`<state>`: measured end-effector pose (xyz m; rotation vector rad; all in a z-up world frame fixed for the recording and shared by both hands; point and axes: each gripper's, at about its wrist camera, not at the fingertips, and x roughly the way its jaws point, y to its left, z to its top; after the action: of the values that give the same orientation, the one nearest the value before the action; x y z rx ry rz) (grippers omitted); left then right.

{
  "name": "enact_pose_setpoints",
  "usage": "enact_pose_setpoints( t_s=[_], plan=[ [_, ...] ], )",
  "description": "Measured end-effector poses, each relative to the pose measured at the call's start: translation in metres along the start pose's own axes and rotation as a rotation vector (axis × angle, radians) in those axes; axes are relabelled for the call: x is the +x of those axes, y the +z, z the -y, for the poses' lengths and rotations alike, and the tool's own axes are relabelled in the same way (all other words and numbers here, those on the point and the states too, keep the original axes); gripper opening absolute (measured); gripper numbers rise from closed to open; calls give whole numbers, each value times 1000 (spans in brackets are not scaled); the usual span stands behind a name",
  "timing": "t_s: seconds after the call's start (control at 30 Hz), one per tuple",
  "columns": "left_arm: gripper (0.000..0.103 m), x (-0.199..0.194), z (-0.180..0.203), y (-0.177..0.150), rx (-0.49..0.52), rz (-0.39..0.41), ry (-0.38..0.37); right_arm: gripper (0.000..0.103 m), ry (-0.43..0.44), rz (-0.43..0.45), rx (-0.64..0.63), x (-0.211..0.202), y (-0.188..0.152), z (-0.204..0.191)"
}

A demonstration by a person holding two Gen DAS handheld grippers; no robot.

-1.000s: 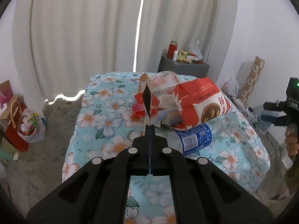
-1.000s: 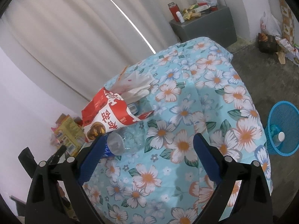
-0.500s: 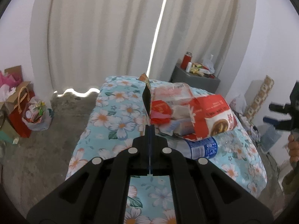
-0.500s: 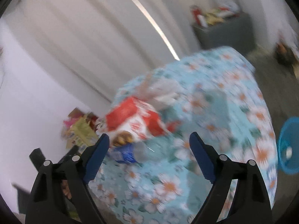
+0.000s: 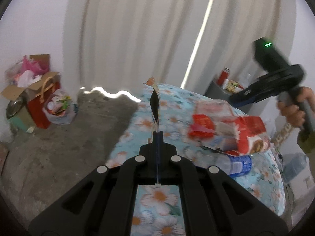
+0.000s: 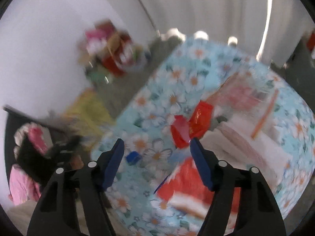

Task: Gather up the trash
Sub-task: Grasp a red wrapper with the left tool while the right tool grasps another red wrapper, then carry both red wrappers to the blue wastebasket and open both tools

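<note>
Floral tablecloth (image 5: 169,196) | left tool (image 5: 158,135) clamps wrapper (image 5: 154,100) (unseen rightward) | right tool (image 6: 157,147) closing, empty, above red packets (image 6: 189,127)

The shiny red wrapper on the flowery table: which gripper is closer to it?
Right. The right gripper hangs just above the red wrapper, jaws open with nothing between them. The left gripper is off to its side, shut on a thin wrapper strip.

Soft daylight, motion blur (right view), fisheye

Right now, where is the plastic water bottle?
In the left wrist view, the bottle lies on its side on the flowered tablecloth, right of centre, just below the red snack bag.
</note>
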<state>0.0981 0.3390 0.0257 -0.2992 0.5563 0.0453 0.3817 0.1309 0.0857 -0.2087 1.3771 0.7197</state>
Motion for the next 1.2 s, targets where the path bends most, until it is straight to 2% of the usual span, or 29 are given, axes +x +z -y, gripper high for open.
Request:
enact_pose_setpoints(
  t_s=[0.1,0.23,0.4,0.53,0.6,0.63,0.83,0.87,1.0,1.2],
  plan=[
    [0,-7,-18,0,-31,6,38,67,-74,-112,-37,38,25,-5],
    [0,-13,-37,0,-56,11,79,66,-127,-231,-68,79,40,-4],
    [0,-18,-50,-3,-76,8,105,56,-202,-372,-93,121,42,-3],
    [0,-17,-51,-8,-83,-2,112,40,-247,-405,-97,136,42,0],
    [0,-17,-51,-9,-82,-3,113,33,-246,-398,-100,136,41,1],
    [0,-18,-50,-9,-81,-3,114,24,-238,-390,-97,134,41,1],
    [0,-21,-51,-8,-82,7,113,15,-192,-305,-94,113,41,-5],
    [0,-22,-50,-8,-80,11,111,9,-194,-295,-96,109,40,-7],
    [0,-29,-46,-7,-71,28,98,4,-157,-212,-74,77,34,-7],
    [0,-43,-36,0,-41,59,76,4,-23,9,-12,-3,20,-1]
  ],
)
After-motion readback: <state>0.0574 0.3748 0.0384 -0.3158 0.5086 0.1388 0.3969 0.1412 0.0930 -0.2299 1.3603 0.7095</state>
